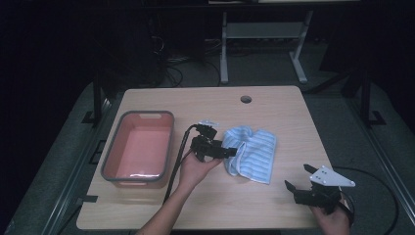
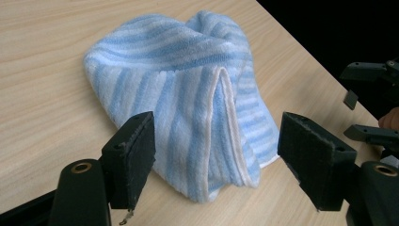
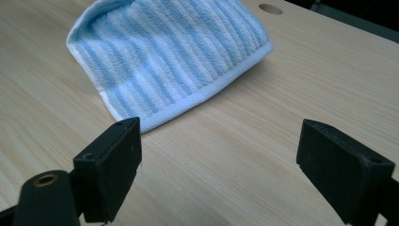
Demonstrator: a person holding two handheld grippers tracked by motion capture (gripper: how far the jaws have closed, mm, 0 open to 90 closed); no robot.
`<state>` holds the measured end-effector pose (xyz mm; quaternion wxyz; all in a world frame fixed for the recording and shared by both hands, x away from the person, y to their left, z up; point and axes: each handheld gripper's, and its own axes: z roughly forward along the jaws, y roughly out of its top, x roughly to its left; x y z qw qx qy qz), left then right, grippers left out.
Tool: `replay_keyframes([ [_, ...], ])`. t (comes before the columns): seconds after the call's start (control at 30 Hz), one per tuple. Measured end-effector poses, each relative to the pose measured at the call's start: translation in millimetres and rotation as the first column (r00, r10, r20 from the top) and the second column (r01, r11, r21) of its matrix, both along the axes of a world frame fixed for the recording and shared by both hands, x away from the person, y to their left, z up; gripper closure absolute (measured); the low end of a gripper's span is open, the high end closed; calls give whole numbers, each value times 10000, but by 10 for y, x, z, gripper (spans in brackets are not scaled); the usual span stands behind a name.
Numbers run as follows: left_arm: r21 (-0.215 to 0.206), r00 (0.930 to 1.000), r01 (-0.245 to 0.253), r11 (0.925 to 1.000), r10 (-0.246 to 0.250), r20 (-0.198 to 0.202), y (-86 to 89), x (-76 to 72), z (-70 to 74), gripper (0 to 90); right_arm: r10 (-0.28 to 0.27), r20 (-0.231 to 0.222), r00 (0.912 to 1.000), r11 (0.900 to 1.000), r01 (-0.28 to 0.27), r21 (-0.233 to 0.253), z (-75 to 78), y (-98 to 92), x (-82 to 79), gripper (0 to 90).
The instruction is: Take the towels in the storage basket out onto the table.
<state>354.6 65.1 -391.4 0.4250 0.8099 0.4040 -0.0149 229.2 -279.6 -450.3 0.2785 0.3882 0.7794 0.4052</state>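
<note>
Table [image 1: 274,205] with tub, towel and your two grippers.

Table: light wood top, with a round hole [image 1: 245,99] near its far edge. Tub [image 1: 167,142]: grey-rimmed, pink inside, rectangular, standing on the left half of the table, well apart from the towel. Towel [image 1: 254,152]: blue and white stripes, loosely folded and bunched, lying near the middle of the table, right of the tub. Left gripper [image 1: 230,151]: you hold it between tub and towel, its jaws spread wide; in the left gripper view the towel [image 2: 188,99] lies between and beyond the two pads. Right gripper [image 1: 293,188]: you hold it near the table's front right corner, apart from the towel, jaws spread wide with bare wood between them; the towel's white-edged hem [image 3: 188,101] lies ahead of it.
</note>
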Motion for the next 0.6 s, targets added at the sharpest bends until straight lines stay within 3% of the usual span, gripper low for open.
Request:
replay_keyframes([
  [0.6,-182,9993,247,9995,-242,275,134,-223,-28,270,-63,-103,9999,10000,64,60,-9,-7,17,141],
])
